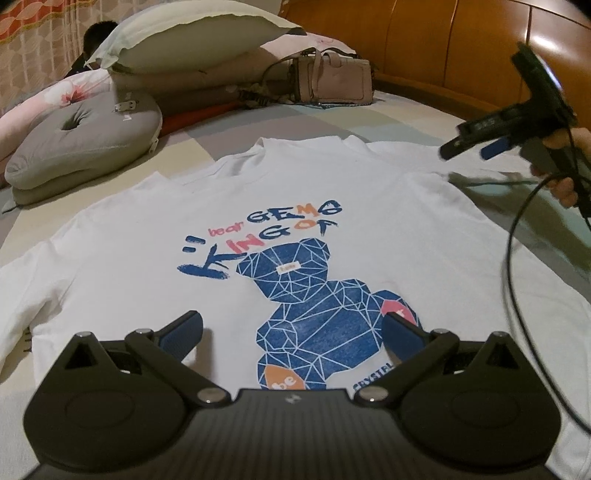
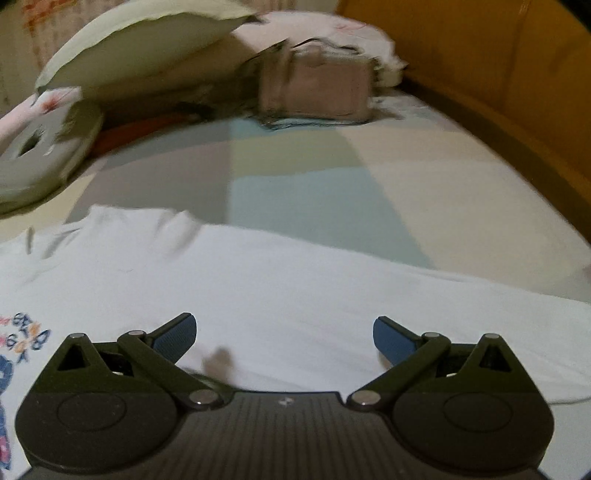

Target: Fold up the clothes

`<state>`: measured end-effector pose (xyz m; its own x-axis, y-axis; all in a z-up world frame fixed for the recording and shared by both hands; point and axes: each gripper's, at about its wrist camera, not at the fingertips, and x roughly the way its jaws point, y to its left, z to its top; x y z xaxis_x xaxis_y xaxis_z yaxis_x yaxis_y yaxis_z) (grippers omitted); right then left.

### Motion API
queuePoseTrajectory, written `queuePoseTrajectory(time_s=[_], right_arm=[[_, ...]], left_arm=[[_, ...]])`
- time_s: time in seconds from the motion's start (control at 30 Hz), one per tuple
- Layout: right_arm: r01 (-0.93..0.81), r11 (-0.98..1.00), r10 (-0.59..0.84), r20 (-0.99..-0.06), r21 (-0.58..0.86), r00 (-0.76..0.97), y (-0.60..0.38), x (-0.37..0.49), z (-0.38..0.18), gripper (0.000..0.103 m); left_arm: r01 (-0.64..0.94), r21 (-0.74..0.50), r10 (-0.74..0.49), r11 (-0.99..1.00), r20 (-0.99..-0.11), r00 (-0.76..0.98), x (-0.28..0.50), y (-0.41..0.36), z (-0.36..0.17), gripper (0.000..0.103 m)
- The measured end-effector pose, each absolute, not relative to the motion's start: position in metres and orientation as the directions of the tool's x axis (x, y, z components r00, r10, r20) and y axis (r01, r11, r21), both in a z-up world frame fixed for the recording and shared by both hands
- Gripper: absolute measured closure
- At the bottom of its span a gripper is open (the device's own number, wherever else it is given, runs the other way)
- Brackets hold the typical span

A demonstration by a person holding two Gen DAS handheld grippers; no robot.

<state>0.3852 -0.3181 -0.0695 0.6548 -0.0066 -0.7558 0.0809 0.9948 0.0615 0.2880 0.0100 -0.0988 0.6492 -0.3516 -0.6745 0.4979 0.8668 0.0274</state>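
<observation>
We see a white T-shirt (image 1: 147, 258) with a blue bear print spread flat, print up, across the middle of the bed (image 1: 406, 110), its collar toward the far edge where a beige handbag (image 1: 332, 79) and pillows (image 1: 192, 33) lie. Our left tool (image 1: 291, 332) hangs released over the shirt's lower part, holding nothing. Our right tool (image 2: 284, 338) is also released and empty, above the plain cloth toward the bed's right edge; its view is blurred. A hand (image 1: 563, 177) grips its handle.
</observation>
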Motion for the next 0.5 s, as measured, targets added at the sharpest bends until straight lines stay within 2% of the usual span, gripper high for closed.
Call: queuePoseTrajectory(time_s=[0.17, 0.3, 0.5], right_arm=[[0.047, 0.998, 0.002, -0.755, 0.044, 0.656, -0.317, 0.372, -0.089, 0.0], [0.069, 0.99, 0.046, -0.746, 0.123, 0.664, -0.323, 0.359, -0.071, 0.0], [-0.054, 0.988, 0.141, -0.688, 0.147, 0.712, -0.282, 0.352, -0.05, 0.0]], left_arm=[[0.501, 0.027, -0.354, 0.865, -0.674, 0.648, 0.287, 0.01, -0.098, 0.001], [0.497, 0.027, -0.351, 0.868, -0.674, 0.65, 0.288, 0.011, -0.098, 0.001], [0.494, 0.028, -0.349, 0.869, -0.674, 0.652, 0.288, 0.011, -0.098, 0.001]])
